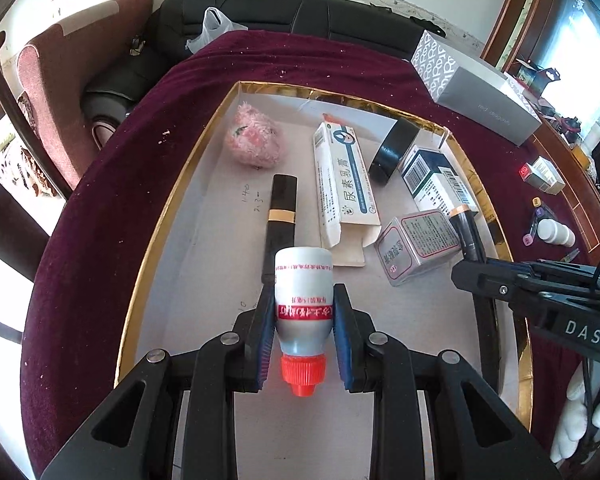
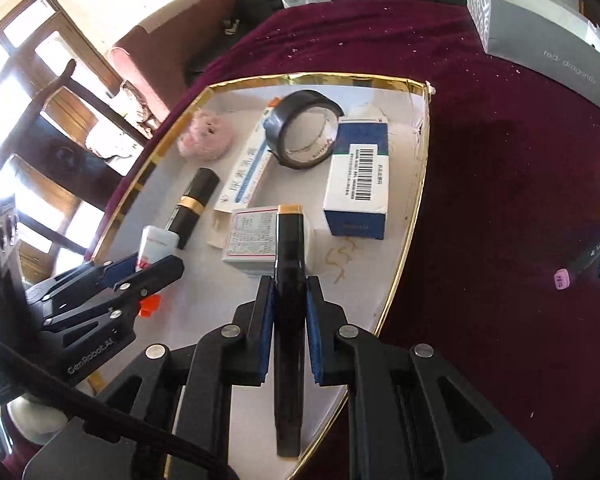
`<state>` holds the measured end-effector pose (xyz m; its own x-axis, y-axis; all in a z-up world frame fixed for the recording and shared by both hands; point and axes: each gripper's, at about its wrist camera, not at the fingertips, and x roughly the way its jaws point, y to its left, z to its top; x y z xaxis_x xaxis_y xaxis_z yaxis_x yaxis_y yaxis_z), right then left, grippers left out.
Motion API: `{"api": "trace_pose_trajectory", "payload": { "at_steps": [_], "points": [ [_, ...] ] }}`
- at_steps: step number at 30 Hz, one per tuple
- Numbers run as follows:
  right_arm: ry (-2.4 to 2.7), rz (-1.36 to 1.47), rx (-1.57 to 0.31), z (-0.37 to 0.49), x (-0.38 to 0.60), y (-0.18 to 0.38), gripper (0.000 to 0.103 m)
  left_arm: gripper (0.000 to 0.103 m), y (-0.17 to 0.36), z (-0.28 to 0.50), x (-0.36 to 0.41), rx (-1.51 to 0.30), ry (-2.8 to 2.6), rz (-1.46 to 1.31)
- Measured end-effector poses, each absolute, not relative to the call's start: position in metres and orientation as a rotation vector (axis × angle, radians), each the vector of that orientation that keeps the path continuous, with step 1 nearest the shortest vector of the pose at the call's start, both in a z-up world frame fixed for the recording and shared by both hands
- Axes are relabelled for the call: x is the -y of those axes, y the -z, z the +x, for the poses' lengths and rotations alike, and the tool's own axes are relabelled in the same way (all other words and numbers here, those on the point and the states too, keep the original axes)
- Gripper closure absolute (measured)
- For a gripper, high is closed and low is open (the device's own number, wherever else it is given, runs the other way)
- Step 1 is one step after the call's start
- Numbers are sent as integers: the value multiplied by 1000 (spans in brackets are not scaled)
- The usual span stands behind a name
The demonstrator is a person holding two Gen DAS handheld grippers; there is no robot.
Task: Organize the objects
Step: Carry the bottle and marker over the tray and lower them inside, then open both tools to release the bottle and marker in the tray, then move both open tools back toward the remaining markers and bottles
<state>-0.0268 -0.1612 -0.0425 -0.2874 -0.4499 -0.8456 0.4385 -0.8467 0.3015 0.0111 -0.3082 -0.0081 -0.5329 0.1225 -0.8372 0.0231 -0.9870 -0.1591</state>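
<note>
Over the gold-rimmed tray (image 1: 156,240), the left gripper (image 1: 304,320) pinches a light, slick white plastic bottle with a red cap (image 1: 303,300) mid-body, while the right gripper (image 2: 290,312) clamps a stiff, glossy black gold-banded tube (image 2: 288,280), likely slippery.

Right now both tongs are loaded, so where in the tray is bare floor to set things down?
Bare: tray floor left of the lying black tube, below the pink plush. Crowded: the right half, around the tape roll and boxes.

Black sofa (image 1: 284,20) behind — bright window (image 2: 40,92) beside.
</note>
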Motion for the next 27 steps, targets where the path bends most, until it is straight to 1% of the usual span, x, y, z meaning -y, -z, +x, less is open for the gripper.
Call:
{"api": "trace_pose_trajectory", "payload": {
  "at_steps": [5, 6, 7, 8, 9, 10, 11, 12, 14, 16, 18, 21, 23, 25, 27],
  "points": [
    [2185, 1437, -17, -32, 163, 44, 90, 79, 6, 11, 309, 254, -2679, -1485],
    [2189, 1436, -20, -32, 164, 44, 89, 75, 6, 10, 309, 256, -2679, -1490],
    [2194, 1435, -19, -33, 165, 44, 87, 68, 7, 10, 309, 267, -2675, -1497],
    [2197, 1435, -17, -33, 166, 45, 86, 64, 7, 9, 309, 281, -2671, -1500],
    [2195, 1432, -6, -34, 166, 44, 81, 60, 6, 9, 310, 299, -2665, -1496],
    [2198, 1423, 9, -33, 165, 43, 75, 57, 5, 9, 311, 315, -2662, -1485],
    [2204, 1415, 20, -34, 164, 41, 71, 56, 4, 9, 312, 324, -2662, -1476],
    [2214, 1402, 32, -32, 162, 38, 63, 53, 2, 10, 312, 331, -2665, -1470],
    [2226, 1366, 51, -30, 158, 30, 60, 51, -3, 12, 314, 361, -2673, -1456],
    [2255, 1324, 59, -25, 150, 18, 51, 49, -11, 18, 317, 407, -2684, -1422],
    [2280, 1291, 73, -21, 141, 7, 45, 49, -22, 26, 315, 422, -2710, -1378],
    [2321, 1235, 125, -13, 117, -10, 41, 44, -39, 40, 304, 425, -2731, -1290],
    [2372, 1180, 150, -4, 95, -25, 38, 44, -49, 49, 296, 433, -2733, -1232],
    [2452, 1114, 132, 7, 76, -42, 31, 44, -64, 58, 283, 428, -2729, -1163],
    [2548, 1021, 81, 25, 56, -66, 27, 44, -82, 67, 270, 421, -2720, -1093]
  ]
}}
